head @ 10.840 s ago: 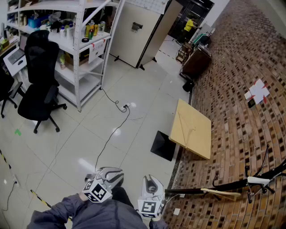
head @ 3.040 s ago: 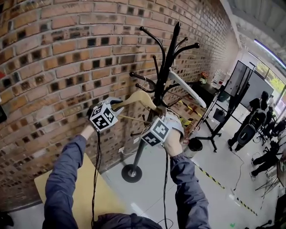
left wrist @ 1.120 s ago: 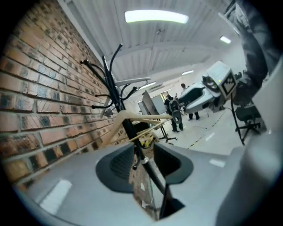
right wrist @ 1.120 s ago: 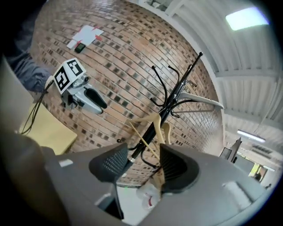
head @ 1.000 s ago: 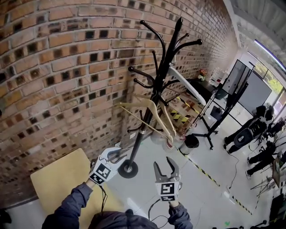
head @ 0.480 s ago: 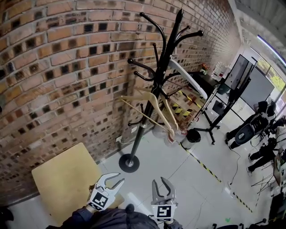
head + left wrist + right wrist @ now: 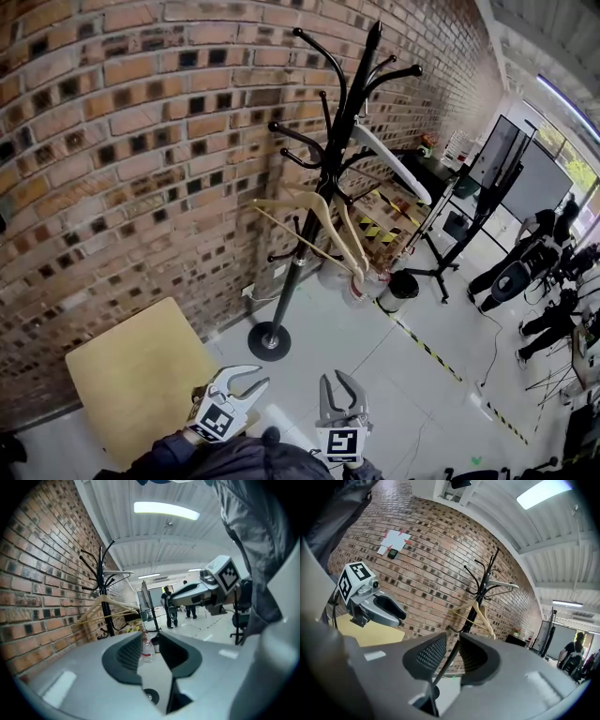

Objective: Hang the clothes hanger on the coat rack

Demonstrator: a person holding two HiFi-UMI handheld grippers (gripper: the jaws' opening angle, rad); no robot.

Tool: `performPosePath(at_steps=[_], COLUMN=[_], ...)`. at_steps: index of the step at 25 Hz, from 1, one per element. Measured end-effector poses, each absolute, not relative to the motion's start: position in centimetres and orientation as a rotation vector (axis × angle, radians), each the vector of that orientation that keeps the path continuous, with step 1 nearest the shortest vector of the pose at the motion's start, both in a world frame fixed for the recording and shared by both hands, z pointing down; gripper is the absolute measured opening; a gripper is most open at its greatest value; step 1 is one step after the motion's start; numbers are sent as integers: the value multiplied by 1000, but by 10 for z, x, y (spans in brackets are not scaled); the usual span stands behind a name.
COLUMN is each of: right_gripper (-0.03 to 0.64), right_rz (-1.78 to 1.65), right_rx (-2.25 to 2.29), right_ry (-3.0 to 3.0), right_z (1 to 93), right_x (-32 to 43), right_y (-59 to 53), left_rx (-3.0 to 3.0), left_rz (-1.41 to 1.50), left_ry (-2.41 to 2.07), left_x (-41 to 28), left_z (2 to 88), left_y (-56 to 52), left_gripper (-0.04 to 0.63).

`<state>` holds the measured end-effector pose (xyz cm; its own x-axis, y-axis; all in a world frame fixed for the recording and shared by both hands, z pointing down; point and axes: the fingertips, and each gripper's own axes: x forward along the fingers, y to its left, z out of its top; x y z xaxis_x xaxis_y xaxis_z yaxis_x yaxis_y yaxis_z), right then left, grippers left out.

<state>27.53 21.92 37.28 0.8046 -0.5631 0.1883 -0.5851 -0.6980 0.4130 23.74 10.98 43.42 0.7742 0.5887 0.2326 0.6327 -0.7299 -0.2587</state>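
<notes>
1. On a lower hook of the coat rack (image 7: 326,178), against the brick wall (image 7: 141,141), the wooden hanger (image 7: 341,234) hangs tilted.
2. Well apart from it, the left gripper (image 7: 257,377) and right gripper (image 7: 337,378) hold nothing. Their jaws have just been closing and now stand narrowly parted.
3. A yellow board (image 7: 131,375) lies beside the left gripper.

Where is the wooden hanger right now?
In the head view, the wooden hanger hangs at centre frame from a mid-height hook of the black coat rack, which stands close by the brick wall.
</notes>
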Motion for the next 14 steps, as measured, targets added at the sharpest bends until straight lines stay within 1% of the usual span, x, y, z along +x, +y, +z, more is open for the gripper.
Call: performPosePath(at_steps=[8,14], right_gripper=[69,69], right_rz=[94,23], right_rx=[2508,2503], right_ry=[-861,-867], right_z=[379,373], right_x=[269,273], right_y=[216,209], left_rx=[-2629,-2631], left_rz=[-219,-241], left_ry=[-989,-988], left_x=[227,227], left_z=[444,455], left_y=[117,117], left_gripper=[84,80])
